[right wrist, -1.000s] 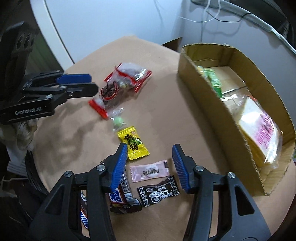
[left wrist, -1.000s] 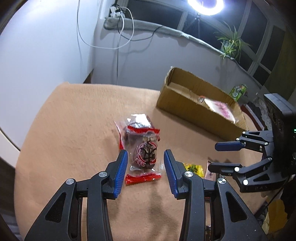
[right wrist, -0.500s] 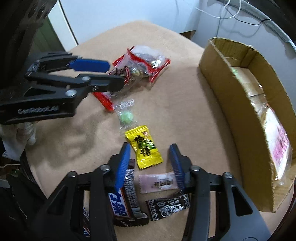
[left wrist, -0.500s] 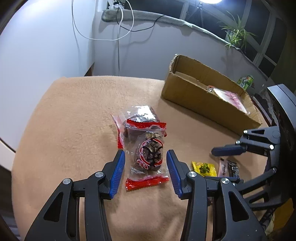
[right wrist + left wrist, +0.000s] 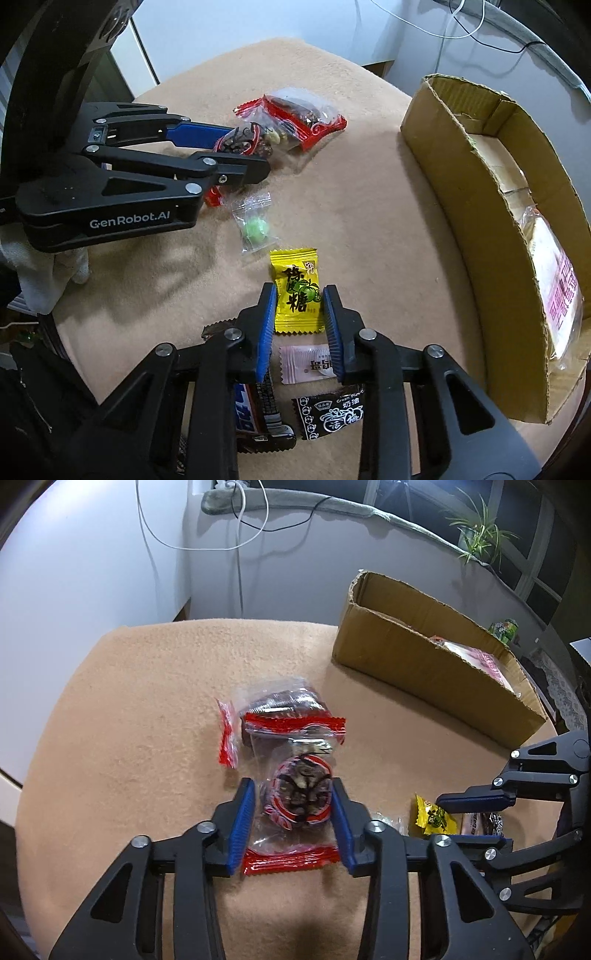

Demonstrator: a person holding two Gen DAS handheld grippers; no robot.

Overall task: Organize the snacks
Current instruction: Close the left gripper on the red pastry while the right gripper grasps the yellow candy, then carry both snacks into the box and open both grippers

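My left gripper point(image 5: 293, 812) is open, its blue pads on either side of a clear red-edged packet of dark nut cake point(image 5: 297, 801) lying on the tan table cover. A second such packet point(image 5: 280, 710) lies just beyond it. My right gripper point(image 5: 300, 314) is open with its pads straddling a yellow candy point(image 5: 297, 295). The left gripper also shows in the right wrist view point(image 5: 236, 147) around the packet point(image 5: 243, 140). A cardboard box point(image 5: 476, 206) stands at the right with a pink-printed bag point(image 5: 557, 291) inside.
A green candy in a clear wrapper point(image 5: 255, 225) lies between the grippers. A pink candy point(image 5: 308, 363), a black candy point(image 5: 332, 411) and a chocolate bar point(image 5: 258, 410) lie under the right gripper. The table edge point(image 5: 55, 716) curves at left. Cables hang on the wall.
My left gripper moved forward and down, its pads now flanking the nearer nut-cake packet. My right gripper moved forward and lower over the yellow candy, its jaws narrowing somewhat.
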